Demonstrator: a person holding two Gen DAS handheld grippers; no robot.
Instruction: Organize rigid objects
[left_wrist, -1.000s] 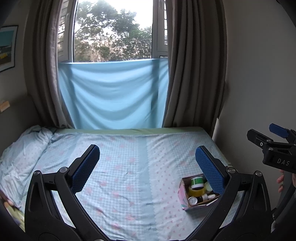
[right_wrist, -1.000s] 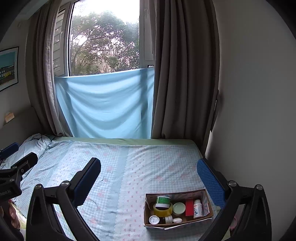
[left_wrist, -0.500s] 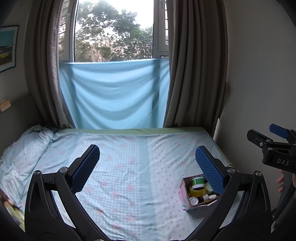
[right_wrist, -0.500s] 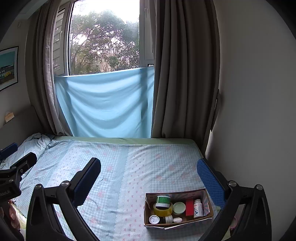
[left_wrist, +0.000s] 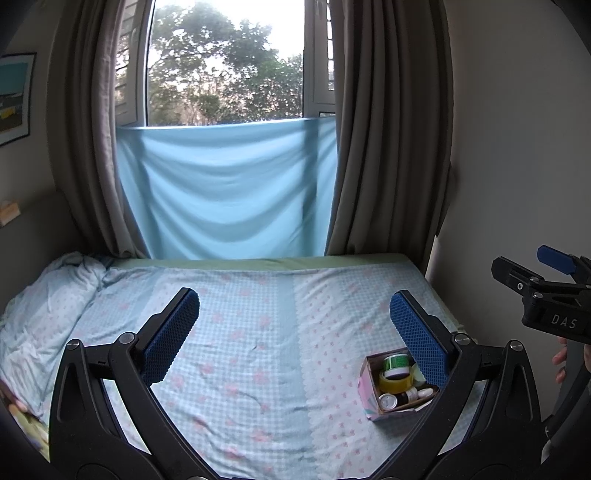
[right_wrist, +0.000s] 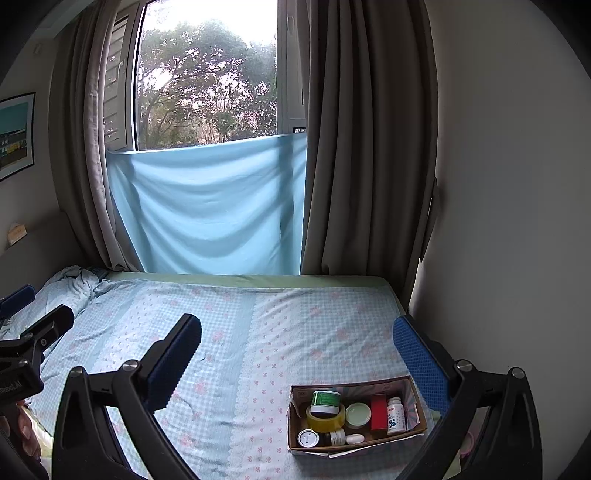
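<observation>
While nothing is shifting since a second ago, both hand-held grippers, left (left_wrist: 293, 321) and right (right_wrist: 297, 347), are hovering wide open and empty above the box (right_wrist: 356, 419), suggesting sorting is finishing.

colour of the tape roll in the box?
Yellow tape roll, inside the cardboard box; clearest in the right wrist view.

Both wrist views above bed (left_wrist: 258, 332), facing window (right_wrist: 207, 81).

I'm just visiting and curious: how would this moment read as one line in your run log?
left claw: open, empty, above bed | right claw: open, empty | cardboard box: on bed, holding jars, tape roll, pill bottle | nothing grasped
</observation>
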